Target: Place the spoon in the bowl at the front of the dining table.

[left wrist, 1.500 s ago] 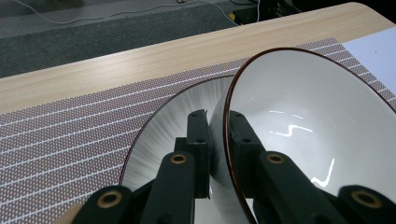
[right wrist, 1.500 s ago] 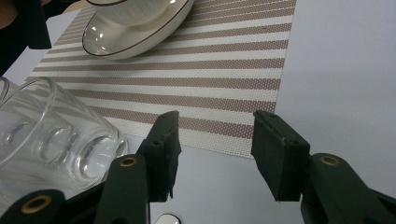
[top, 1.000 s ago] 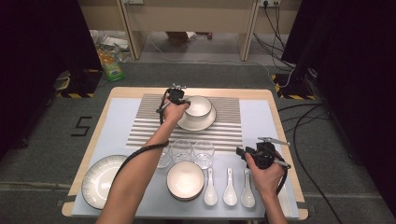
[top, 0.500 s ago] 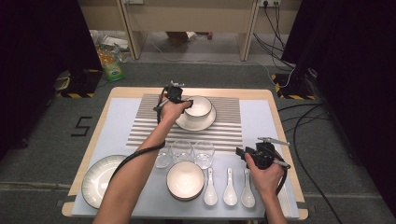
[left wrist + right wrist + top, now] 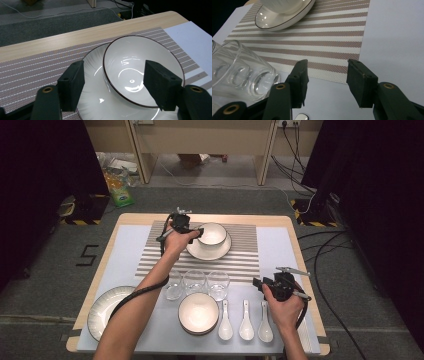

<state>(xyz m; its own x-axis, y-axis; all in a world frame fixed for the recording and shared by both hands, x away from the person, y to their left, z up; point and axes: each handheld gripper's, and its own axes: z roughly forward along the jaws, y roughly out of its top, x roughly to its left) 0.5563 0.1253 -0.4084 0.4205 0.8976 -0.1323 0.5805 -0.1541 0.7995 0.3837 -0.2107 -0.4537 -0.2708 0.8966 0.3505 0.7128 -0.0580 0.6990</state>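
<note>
A white bowl (image 5: pixel 213 233) with a dark rim sits on a white plate (image 5: pixel 208 251) at the back of the striped placemat (image 5: pixel 240 262). My left gripper (image 5: pixel 197 234) hovers at the bowl's left rim. Its jaws have just been opening. In the left gripper view the left gripper (image 5: pixel 113 66) stands open, with the bowl (image 5: pixel 140 72) and its near rim between the pads but untouched, and the plate (image 5: pixel 92 100) beneath. My right gripper (image 5: pixel 257 284) waits at the right front, and in its own view the right gripper (image 5: pixel 327 65) is open with nothing between its jaws.
Three glasses (image 5: pixel 195 281) stand in a row mid-table, one glass (image 5: pixel 239 70) close to the right gripper's left jaw. A second bowl (image 5: pixel 198 312), three white spoons (image 5: pixel 245 320) and a large plate (image 5: pixel 107 307) lie along the front edge.
The left hand has drawn slightly back and up from the bowl, which stays on its plate. The right hand has kept still.
</note>
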